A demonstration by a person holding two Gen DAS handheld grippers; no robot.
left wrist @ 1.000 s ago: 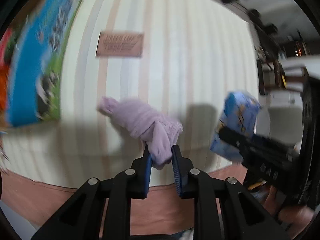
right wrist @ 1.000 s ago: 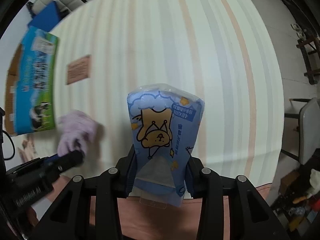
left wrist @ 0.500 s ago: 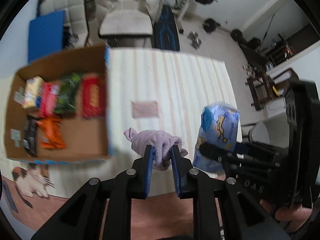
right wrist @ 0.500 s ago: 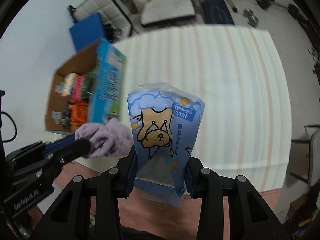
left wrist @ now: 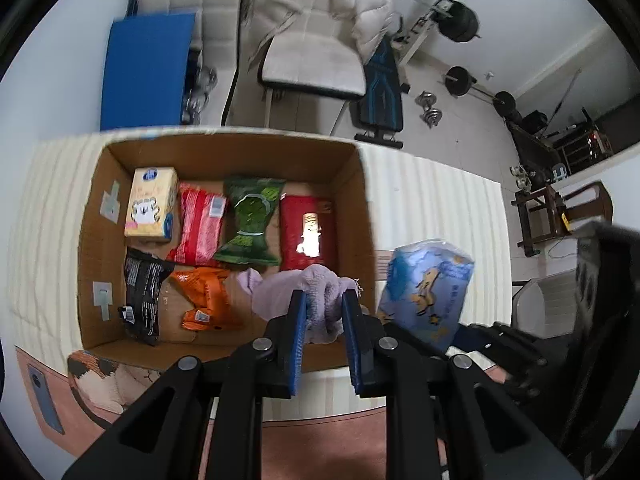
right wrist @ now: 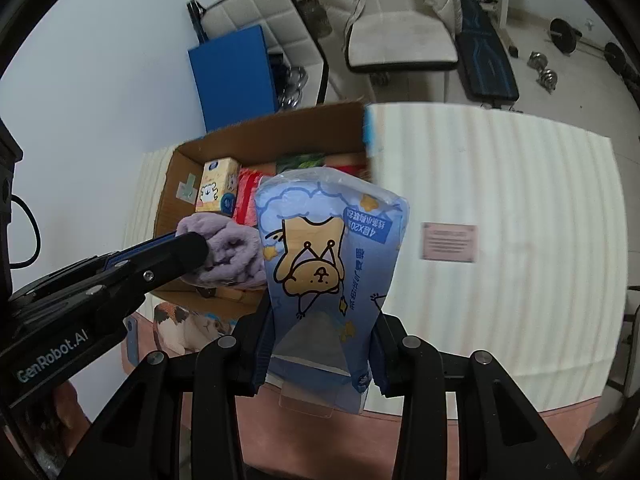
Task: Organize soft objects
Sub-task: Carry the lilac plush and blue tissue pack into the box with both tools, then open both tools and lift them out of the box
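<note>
My left gripper (left wrist: 323, 300) is shut on a fuzzy lilac cloth (left wrist: 316, 290) and holds it above the near right part of an open cardboard box (left wrist: 362, 216). The cloth also shows in the right wrist view (right wrist: 234, 254), over the box (right wrist: 280, 132). My right gripper (right wrist: 322, 332) is shut on a blue tissue pack with a cartoon bear (right wrist: 330, 248). It holds the pack in the air just right of the box; the pack also shows in the left wrist view (left wrist: 426, 294).
The box holds a yellow tissue pack (left wrist: 151, 202), red (left wrist: 202, 228), green (left wrist: 250, 222), dark red (left wrist: 306, 232), orange (left wrist: 206, 300) and black (left wrist: 142, 296) packets. It stands on a striped tablecloth (right wrist: 520, 208) with a brown label (right wrist: 449, 242). A chair (left wrist: 316, 52) stands behind.
Both grippers have moved left from over the bare tablecloth, carrying the cloth and the tissue pack. The lilac cloth now hangs over the open box, and the pack is beside it.
</note>
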